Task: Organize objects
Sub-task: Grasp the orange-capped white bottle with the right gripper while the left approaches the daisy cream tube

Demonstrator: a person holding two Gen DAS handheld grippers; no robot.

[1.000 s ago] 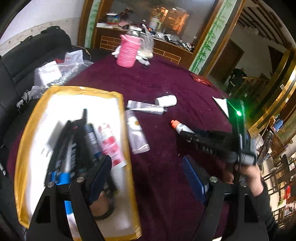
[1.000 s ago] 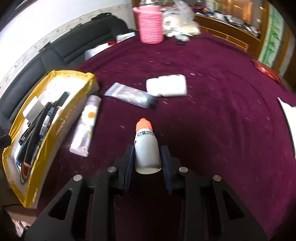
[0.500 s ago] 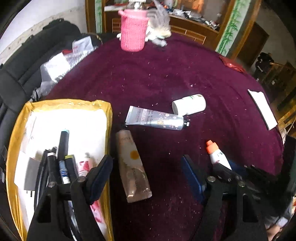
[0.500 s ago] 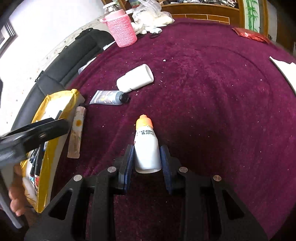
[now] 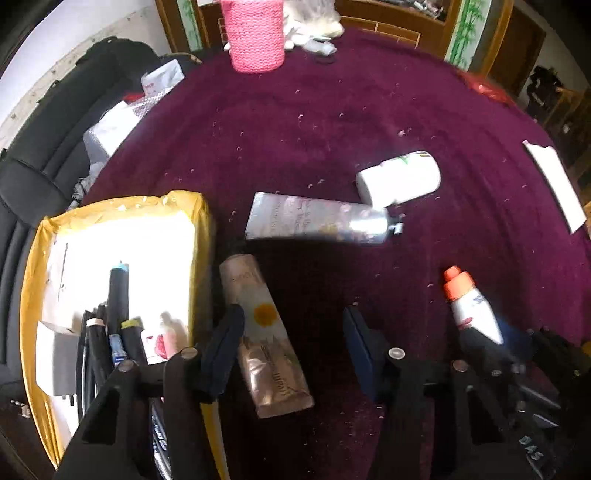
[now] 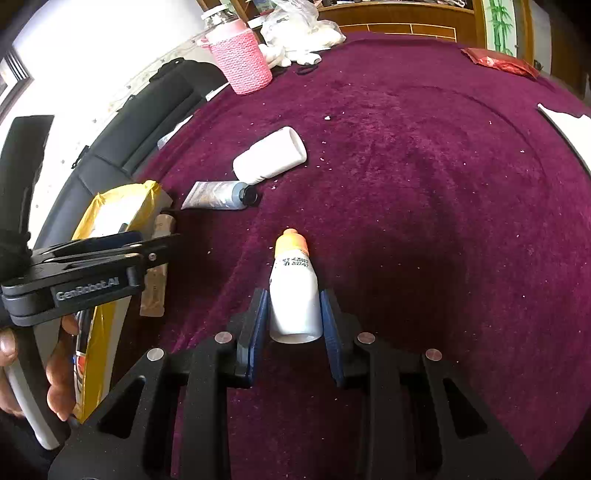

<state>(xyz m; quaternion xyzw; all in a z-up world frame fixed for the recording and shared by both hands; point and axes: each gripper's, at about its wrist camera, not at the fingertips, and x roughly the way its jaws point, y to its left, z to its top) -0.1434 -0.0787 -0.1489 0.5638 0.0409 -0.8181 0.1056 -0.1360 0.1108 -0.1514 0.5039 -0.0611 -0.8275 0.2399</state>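
Note:
A beige tube with a daisy print lies on the purple tablecloth beside the yellow-rimmed tray. My left gripper points down over it. Its jaws are closing with the tube between them; the left pad is near the tube's edge and the right pad stands apart from it. My right gripper is shut on a white bottle with an orange cap, also visible in the left wrist view. A grey tube and a white bottle lie further out.
Several pens and a small pink-labelled tube lie in the tray. A pink knitted cup stands at the far edge. White paper and a red packet lie at the right. Black seats flank the left.
My left gripper has swung right from above the tray to above the daisy tube, tipped downward, and its jaws have narrowed. The right gripper rolled a little at first and keeps its hold on the bottle.

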